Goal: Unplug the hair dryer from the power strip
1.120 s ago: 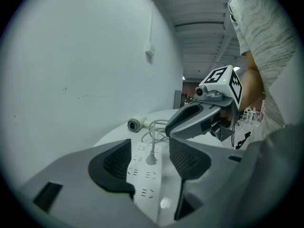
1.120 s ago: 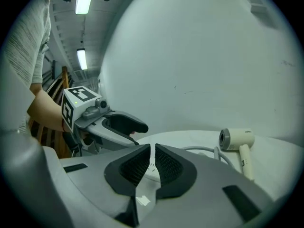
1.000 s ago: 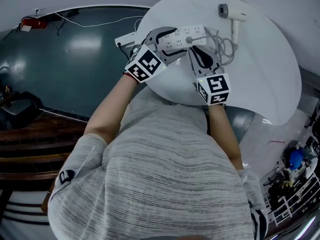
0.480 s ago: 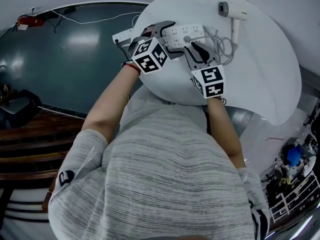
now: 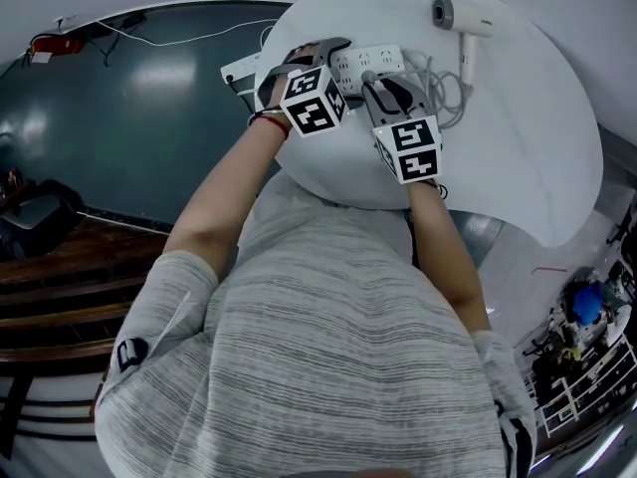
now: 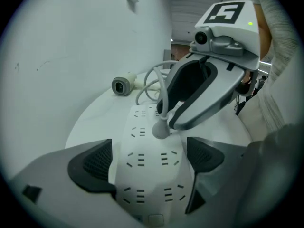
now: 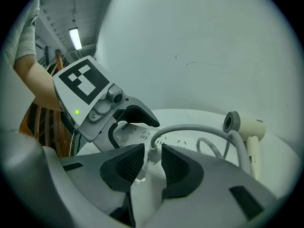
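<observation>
A white power strip (image 5: 383,60) lies on the round white table (image 5: 518,147). The hair dryer (image 5: 463,26) rests further back, and its looped cord (image 5: 445,93) runs to a grey plug (image 6: 160,129) seated in the strip. My left gripper (image 5: 304,58) straddles the strip's near end (image 6: 147,170). Its jaws are opening, with the strip between the pads (image 6: 90,163) and not squeezed. My right gripper (image 5: 381,86) points down at the plug (image 7: 153,156). Its pads (image 7: 129,165) stand a narrow gap apart, and the plug shows just beyond them.
A second white socket block (image 5: 239,71) with a thin cord sits at the table's left edge, over the dark teal floor (image 5: 119,137). Dark wooden furniture (image 5: 60,267) stands at the left. Small clutter (image 5: 587,317) lies at the lower right.
Both grippers have come down closer to the strip. The left one has spread its jaws and tipped over the strip's end. The right one has closed in on the plug.
</observation>
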A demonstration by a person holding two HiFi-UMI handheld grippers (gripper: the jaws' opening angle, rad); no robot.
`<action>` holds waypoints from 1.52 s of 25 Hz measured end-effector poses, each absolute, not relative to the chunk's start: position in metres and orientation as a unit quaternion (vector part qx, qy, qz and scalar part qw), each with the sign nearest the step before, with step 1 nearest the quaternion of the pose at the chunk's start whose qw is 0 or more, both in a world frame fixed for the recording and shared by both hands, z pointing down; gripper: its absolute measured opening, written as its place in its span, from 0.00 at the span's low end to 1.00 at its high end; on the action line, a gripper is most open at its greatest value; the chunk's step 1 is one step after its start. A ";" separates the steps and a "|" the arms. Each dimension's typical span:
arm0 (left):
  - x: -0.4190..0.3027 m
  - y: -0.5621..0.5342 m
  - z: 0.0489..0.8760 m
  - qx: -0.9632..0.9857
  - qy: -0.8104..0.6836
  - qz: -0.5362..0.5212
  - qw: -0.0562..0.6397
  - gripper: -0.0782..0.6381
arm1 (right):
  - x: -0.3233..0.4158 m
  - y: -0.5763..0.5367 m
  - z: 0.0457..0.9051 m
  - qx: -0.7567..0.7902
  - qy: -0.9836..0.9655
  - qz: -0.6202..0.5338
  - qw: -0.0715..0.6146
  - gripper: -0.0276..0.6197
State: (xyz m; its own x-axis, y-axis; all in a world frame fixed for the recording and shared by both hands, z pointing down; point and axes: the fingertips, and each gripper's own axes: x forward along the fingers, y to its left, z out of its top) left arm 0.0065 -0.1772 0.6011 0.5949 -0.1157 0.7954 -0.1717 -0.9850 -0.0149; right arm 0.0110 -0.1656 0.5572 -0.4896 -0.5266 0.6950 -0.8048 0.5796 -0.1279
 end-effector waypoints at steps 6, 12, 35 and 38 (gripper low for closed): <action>0.009 -0.172 0.619 0.870 -0.051 0.490 0.028 0.78 | 0.008 -0.170 0.561 0.393 -0.830 0.205 0.339 0.20; 0.011 -0.172 0.621 0.874 -0.044 0.484 0.018 0.78 | 0.008 -0.172 0.567 0.382 -0.828 0.179 0.370 0.18; 0.013 -0.172 0.622 0.865 -0.038 0.499 0.044 0.78 | 0.010 -0.169 0.561 0.391 -0.807 0.204 0.393 0.13; 0.013 -0.170 0.622 0.865 -0.035 0.499 0.040 0.78 | 0.010 -0.166 0.560 0.389 -0.807 0.205 0.394 0.13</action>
State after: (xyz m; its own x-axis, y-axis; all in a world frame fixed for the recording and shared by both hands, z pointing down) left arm 0.0126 -0.1699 0.6222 0.4992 -0.0209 0.8663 -0.1018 -0.9942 0.0346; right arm 0.0100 -0.1664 0.5601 -0.3864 -0.4668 0.7955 -0.7895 0.6133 -0.0236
